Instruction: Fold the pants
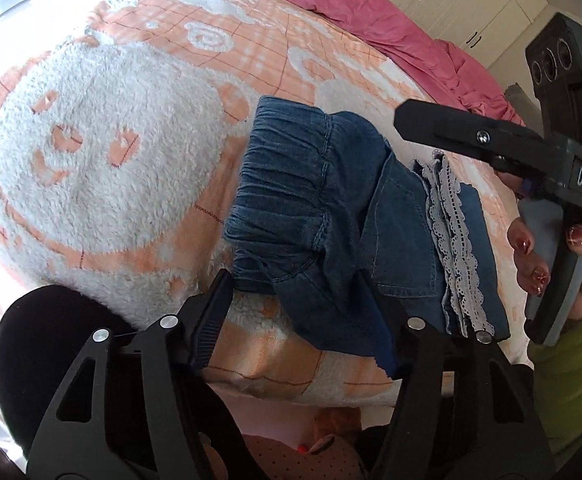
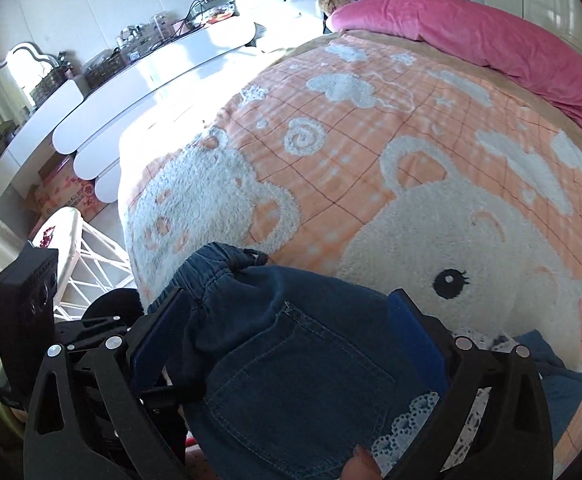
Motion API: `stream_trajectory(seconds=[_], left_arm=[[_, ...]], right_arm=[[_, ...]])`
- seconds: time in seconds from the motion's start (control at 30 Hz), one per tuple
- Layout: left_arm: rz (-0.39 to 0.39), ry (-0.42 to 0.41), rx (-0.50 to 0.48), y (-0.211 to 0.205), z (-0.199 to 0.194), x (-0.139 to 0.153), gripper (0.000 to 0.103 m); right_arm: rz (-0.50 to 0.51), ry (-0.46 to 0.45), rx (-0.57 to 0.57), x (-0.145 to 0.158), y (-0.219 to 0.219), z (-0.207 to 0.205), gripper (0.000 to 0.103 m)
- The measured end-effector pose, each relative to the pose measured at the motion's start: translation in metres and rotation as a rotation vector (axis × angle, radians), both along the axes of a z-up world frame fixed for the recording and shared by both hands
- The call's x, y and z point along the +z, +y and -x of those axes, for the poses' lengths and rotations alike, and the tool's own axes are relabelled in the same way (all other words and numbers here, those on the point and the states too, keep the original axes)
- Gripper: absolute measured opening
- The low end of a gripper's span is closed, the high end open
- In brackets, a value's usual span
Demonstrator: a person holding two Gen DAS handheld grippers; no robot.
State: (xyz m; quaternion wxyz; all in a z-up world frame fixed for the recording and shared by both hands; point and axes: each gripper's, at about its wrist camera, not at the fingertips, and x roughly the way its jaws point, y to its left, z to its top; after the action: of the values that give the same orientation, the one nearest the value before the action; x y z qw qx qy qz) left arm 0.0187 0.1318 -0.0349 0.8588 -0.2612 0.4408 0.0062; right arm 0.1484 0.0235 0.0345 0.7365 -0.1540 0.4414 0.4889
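While pants [image 1: 331, 216] lie folded on peach blanket [image 1: 131, 160] near bed edge, left hand-held gripper [image 1: 303, 304] spread, fingers straddling waistband corner. Right hand-held gripper [image 2: 287, 328] spread over back pocket, jaws either side of denim. Pink quilt [image 2: 491, 36] behind.

A bed carries a peach-and-white fleece blanket [image 1: 139, 128]; folded denim pants [image 1: 331, 216] lie at its four o'clock, a pink duvet [image 1: 371, 12] toward one o'clock.
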Motion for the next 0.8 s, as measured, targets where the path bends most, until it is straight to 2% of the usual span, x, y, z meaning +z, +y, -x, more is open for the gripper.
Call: stream_trajectory(seconds=[0.27, 0.43, 0.47, 0.5, 0.53, 0.63, 0.67, 0.73, 0.8], left_arm=[[0.016, -0.015, -0.01, 0.001, -0.001, -0.005, 0.048], [0.027, -0.019, -0.013, 0.003, -0.001, -0.008, 0.048], [0.026, -0.019, -0.013, 0.003, -0.001, -0.008, 0.048], [0.026, -0.018, -0.012, 0.003, -0.001, -0.008, 0.048], [0.026, -0.018, -0.01, 0.003, -0.001, -0.008, 0.048], [0.05, -0.019, -0.006, 0.005, -0.002, -0.009, 0.05], [0.063, -0.022, -0.005, 0.006, -0.002, -0.009, 0.054], [0.074, -0.028, -0.005, 0.007, -0.001, -0.008, 0.057], [0.082, -0.035, -0.005, 0.007, 0.0, -0.007, 0.065]], right_arm=[[0.051, 0.051, 0.103, -0.02, 0.038, 0.002, 0.098], [0.075, 0.128, 0.124, -0.041, 0.056, -0.004, 0.098], [0.068, 0.147, 0.137, -0.045, 0.058, -0.004, 0.09], [0.059, 0.166, 0.152, -0.048, 0.06, -0.004, 0.076], [0.053, 0.185, 0.165, -0.05, 0.061, -0.003, 0.055], [0.041, 0.128, 0.197, -0.047, 0.058, 0.006, 0.047], [0.021, 0.123, 0.204, -0.043, 0.053, 0.007, 0.043], [-0.037, 0.139, 0.196, -0.033, 0.04, 0.004, 0.038], [-0.084, 0.149, 0.186, -0.022, 0.027, 0.0, 0.035]])
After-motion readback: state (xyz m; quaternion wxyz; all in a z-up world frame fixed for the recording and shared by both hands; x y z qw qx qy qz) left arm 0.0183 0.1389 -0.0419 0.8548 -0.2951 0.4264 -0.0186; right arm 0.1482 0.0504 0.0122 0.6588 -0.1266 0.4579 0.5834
